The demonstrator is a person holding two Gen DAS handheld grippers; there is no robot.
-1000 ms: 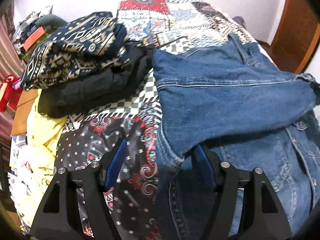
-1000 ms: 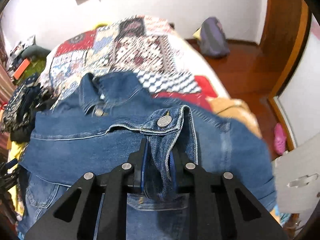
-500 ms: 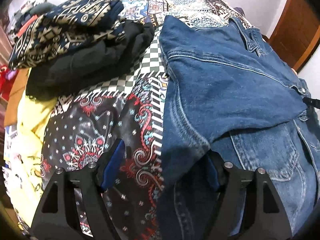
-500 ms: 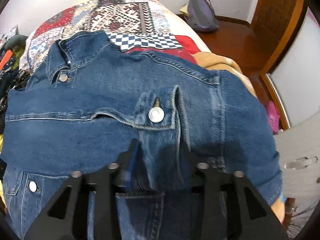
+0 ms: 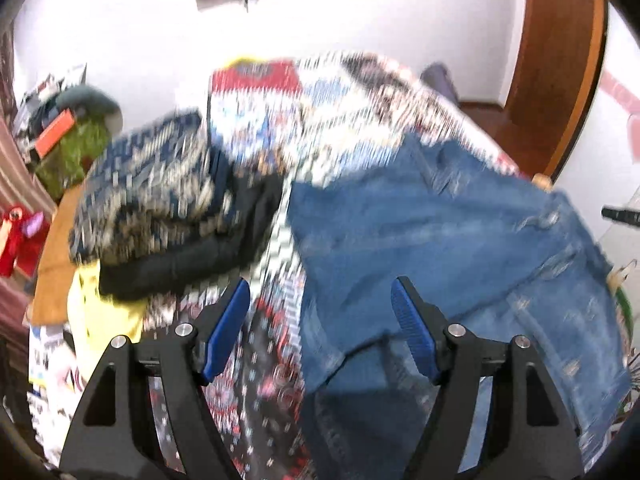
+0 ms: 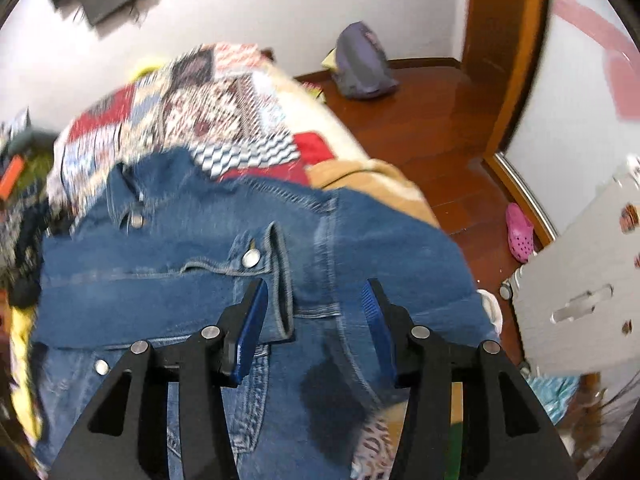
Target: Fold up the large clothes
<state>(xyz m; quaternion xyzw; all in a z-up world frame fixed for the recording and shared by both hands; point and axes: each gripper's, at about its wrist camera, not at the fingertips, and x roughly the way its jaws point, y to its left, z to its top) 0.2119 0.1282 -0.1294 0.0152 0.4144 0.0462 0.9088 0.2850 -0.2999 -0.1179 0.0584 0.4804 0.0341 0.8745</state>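
Two tongs (image 5: 320, 328) (image 6: 312, 328), opening, over one denim jacket (image 6: 200, 264).

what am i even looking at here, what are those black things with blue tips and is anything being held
Those black arms with blue pads are hand-held grippers: a person holds one in each hand, and no robot arm is involved. Each carries a fisheye camera looking along its two fingers, which gives the two curved pictures.

The left hand-held gripper is open above the patchwork bedspread, beside the edge of a denim jacket laid on the bed. A pile of folded clothes sits further back on the left.

The right hand-held gripper is over the same jacket, near a buttoned cuff. Its jaws are opening and its pads are not pressing on the cloth, so neither gripper holds anything.
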